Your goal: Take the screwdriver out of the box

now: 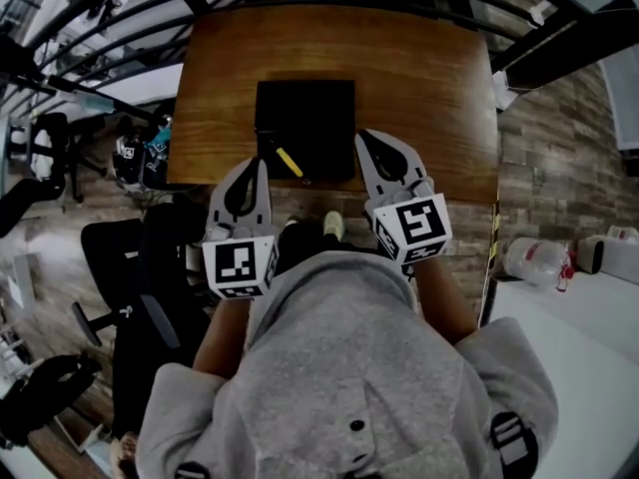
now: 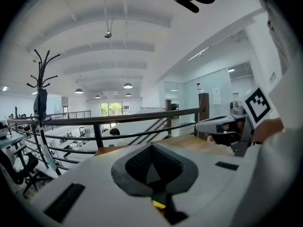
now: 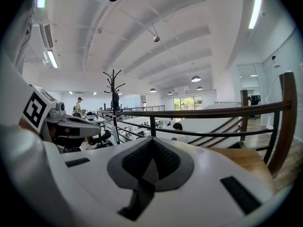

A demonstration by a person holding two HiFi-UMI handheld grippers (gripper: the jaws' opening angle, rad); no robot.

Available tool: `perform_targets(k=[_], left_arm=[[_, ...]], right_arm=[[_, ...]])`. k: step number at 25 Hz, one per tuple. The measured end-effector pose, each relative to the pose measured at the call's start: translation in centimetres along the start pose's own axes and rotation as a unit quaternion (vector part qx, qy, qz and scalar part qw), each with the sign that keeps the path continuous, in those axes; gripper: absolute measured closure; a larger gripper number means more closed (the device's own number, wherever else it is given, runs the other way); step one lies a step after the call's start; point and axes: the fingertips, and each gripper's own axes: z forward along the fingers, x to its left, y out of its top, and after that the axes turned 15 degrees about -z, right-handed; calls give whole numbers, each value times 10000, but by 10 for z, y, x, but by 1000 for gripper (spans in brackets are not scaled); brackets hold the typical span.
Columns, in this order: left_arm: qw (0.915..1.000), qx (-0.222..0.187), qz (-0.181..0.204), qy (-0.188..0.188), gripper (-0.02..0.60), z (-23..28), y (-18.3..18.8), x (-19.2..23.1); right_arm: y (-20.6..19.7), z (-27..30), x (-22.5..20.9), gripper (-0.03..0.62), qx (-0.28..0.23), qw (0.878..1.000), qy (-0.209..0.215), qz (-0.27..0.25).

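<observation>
Zero progress: yellow screwdriver (image 1: 290,162) lies in black box (image 1: 305,108) at tabletop (image 1: 399,78) near edge. Fingers of left gripper (image 1: 262,162) and right gripper (image 1: 362,136) pressed together, empty, hovering beside it.

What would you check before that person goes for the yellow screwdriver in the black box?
1. The screwdriver is in sight, lying in the box near its front edge: ok.
2. The left tool is open for a grab: not ok, jaws together, empty.
3. The right tool is open: not ok, jaws together, empty.
4. The way to the screwdriver is free: ok, nothing lies over it.
5. The box is held fast on the wooden table: cannot tell.
</observation>
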Motion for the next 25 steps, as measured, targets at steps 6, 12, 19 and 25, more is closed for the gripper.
perform_targets(k=[6,12,19,25], left_arm=[[10000,36,27,2,571,8,3,7],[9999,63,15,-97,571,23,9,23],[9994,93,-117,-323,571,38,18,56],[9984,150,-220,-489,571,45,20,79]], right_arm=[[6,9,2,583,-28,10000,29,29],[8,29,5,583,69,10000,12,31],[10,60,20,583,391,9992,5,-34],[2,79,34,583,749,9972,-33,-80]])
